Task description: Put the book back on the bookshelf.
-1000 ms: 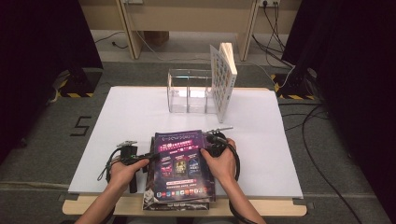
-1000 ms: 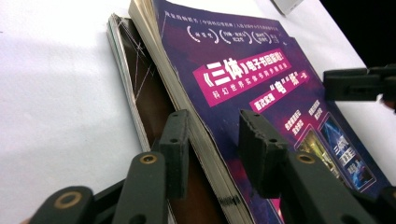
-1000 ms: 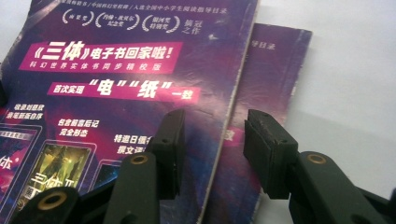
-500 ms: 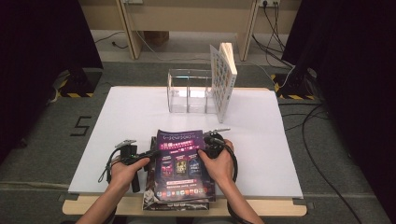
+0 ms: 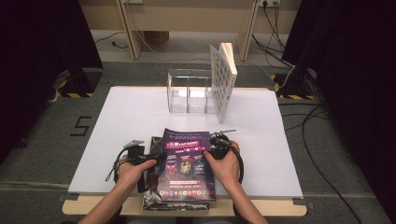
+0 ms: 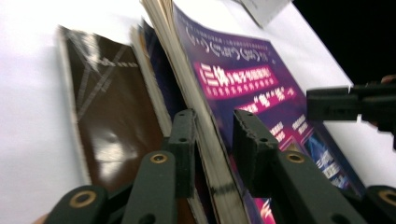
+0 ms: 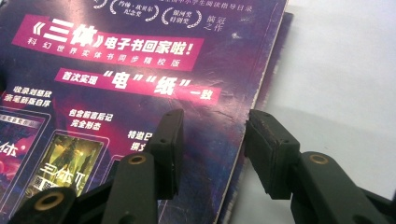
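**2 hand-held tools at a purple book on a stack**

We hold 1 tool in each hand over a white surface (image 5: 130, 116). Near its front edge, close to us, lies a small stack of books. The top one is a purple book (image 5: 187, 163) with pink and white lettering on its cover. A dark brown book (image 6: 109, 121) lies beneath it, sticking out on the left side.

Our left tool (image 6: 212, 140) sits at the purple book's left edge. The page block rises between its 2 black jaws, which have just been closing on it. The inner jaw lies against the pages; whether the other jaw presses on the cover we cannot tell, as the picture is blurred there.

Our right tool (image 7: 212, 149) sits at the book's right edge. Its jaws stand open astride that edge, 1 over the cover and 1 over the bare surface, and have just been opening a little.

At the far side of the surface stands a clear acrylic rack (image 5: 189, 91). A white patterned book (image 5: 222, 81) stands upright at its right end.
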`<state>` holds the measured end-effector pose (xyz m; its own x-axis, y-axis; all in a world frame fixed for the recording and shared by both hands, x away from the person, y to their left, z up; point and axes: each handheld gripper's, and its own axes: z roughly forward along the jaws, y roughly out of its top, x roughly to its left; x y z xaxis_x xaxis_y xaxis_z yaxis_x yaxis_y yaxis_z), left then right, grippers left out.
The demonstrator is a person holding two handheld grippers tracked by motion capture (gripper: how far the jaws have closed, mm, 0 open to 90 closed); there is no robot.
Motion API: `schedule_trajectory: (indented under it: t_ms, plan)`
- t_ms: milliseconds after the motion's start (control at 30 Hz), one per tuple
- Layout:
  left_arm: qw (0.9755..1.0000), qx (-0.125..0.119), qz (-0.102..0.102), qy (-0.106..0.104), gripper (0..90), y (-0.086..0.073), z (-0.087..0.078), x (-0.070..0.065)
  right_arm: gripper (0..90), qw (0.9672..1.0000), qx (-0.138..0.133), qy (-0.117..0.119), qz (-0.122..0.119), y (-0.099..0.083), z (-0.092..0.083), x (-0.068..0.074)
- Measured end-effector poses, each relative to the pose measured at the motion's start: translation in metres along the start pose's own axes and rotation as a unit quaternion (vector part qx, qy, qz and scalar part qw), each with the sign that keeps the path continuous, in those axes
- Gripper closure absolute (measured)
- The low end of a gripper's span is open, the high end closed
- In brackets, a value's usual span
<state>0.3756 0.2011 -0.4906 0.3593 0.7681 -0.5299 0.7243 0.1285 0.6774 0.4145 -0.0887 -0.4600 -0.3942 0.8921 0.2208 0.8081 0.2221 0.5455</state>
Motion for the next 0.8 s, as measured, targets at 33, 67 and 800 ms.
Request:
schedule_trajectory:
  t_ms: [33, 67, 800]
  plan:
    - [1.0, 0.002, 0.005, 0.002, 69.4, -0.001, 0.001, -0.001, 56.1, 1.0, 0.004, 0.005, 0.006, 0.0, -0.001, -0.002]
    - [1.0, 0.003, 0.006, 0.004, 69.1, -0.001, 0.002, -0.003, 55.4, 0.9999, 0.004, 0.01, 0.013, -0.001, -0.001, -0.005]
    - [0.9995, 0.018, 0.026, 0.007, 68.8, 0.001, 0.013, -0.009, 44.8, 0.995, 0.022, 0.062, 0.075, 0.021, 0.017, -0.036]
